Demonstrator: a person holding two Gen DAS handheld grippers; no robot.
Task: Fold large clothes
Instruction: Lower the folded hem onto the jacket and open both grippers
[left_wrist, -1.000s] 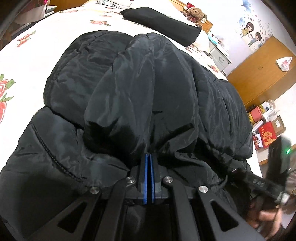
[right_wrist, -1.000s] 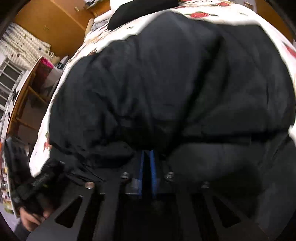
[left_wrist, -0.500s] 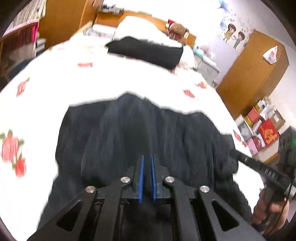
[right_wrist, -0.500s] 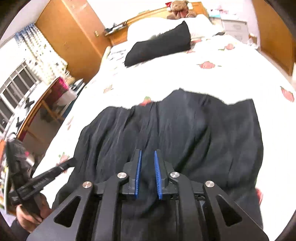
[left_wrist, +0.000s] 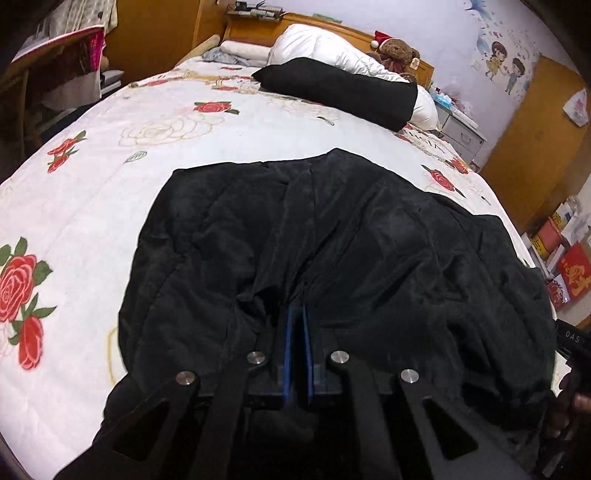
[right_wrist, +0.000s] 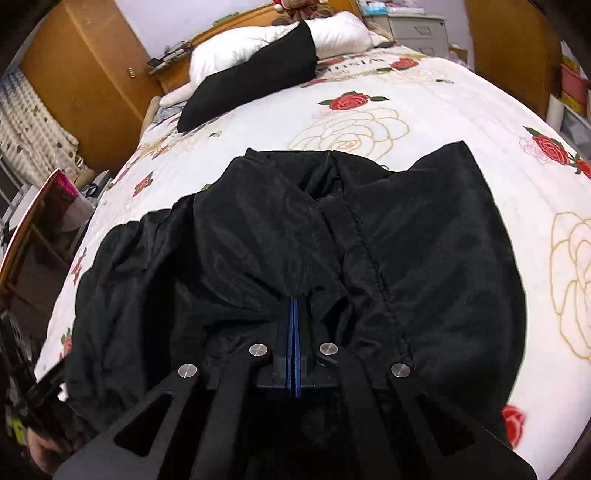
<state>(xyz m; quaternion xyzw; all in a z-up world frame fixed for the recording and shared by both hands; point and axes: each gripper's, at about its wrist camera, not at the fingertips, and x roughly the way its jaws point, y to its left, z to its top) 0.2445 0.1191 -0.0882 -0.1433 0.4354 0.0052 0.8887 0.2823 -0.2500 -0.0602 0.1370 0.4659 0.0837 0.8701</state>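
Note:
A black padded jacket (left_wrist: 369, 240) lies spread on the rose-print bed sheet (left_wrist: 110, 166), its far hem towards the pillows. My left gripper (left_wrist: 298, 314) sits at the jacket's near edge. Its jaws are closing, with a narrow gap between the blue pads and jacket fabric gathered into their tips. In the right wrist view the same jacket (right_wrist: 277, 229) shows a stitched seam running down its right half. My right gripper (right_wrist: 294, 299) is shut, pads pressed together on a bunch of the jacket's near edge. Folds fan out from both grips.
A folded black garment (left_wrist: 340, 92) lies across white pillows (left_wrist: 325, 48) at the headboard, beside a teddy bear (left_wrist: 397, 51). A wooden wardrobe (left_wrist: 528, 147) and boxes (left_wrist: 569, 266) stand right of the bed. A chair with clothes (left_wrist: 55, 74) stands on the left.
A second ago the jacket was bunched up close to both cameras. Half a second ago both pairs of jaws stood parted over the flat jacket. Now both are closed on its near edge.

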